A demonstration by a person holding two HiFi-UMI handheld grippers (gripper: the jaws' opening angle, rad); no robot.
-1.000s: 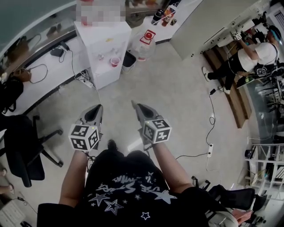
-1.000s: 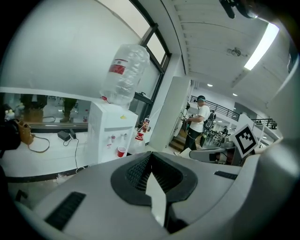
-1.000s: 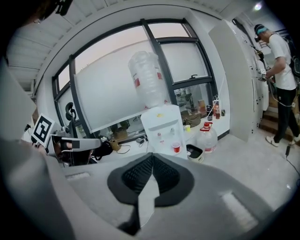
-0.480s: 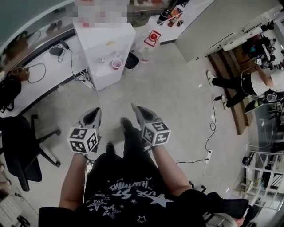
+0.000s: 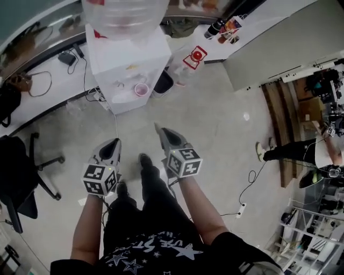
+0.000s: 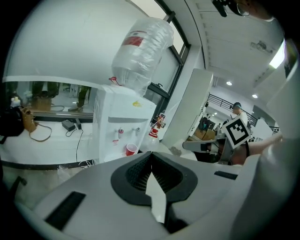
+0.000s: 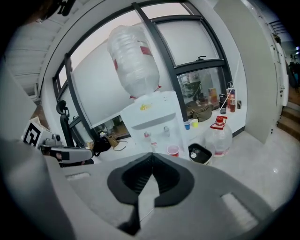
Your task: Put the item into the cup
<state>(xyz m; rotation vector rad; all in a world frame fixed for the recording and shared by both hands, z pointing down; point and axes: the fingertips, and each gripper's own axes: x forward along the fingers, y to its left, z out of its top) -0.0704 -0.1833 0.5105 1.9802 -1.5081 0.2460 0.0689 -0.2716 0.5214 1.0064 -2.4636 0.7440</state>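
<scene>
Both pairs of jaws are pressed together with nothing between them. My left gripper (image 5: 113, 142) and right gripper (image 5: 159, 129) sit side by side at frame centre. One red cup (image 5: 141, 89) stands on the water dispenser (image 5: 129, 59) at upper left; I cannot tell its contents. One inverted bottle (image 5: 126, 16) tops the dispenser, one floor jug (image 5: 193, 59) stands to the right. Bare floor (image 5: 215, 123) lies between.

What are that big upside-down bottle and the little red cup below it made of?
Bottle: probably clear plastic, glossy; see-through with light glints. Red cup: likely thin disposable plastic, red outside, pale inside; too small to be sure.
</scene>
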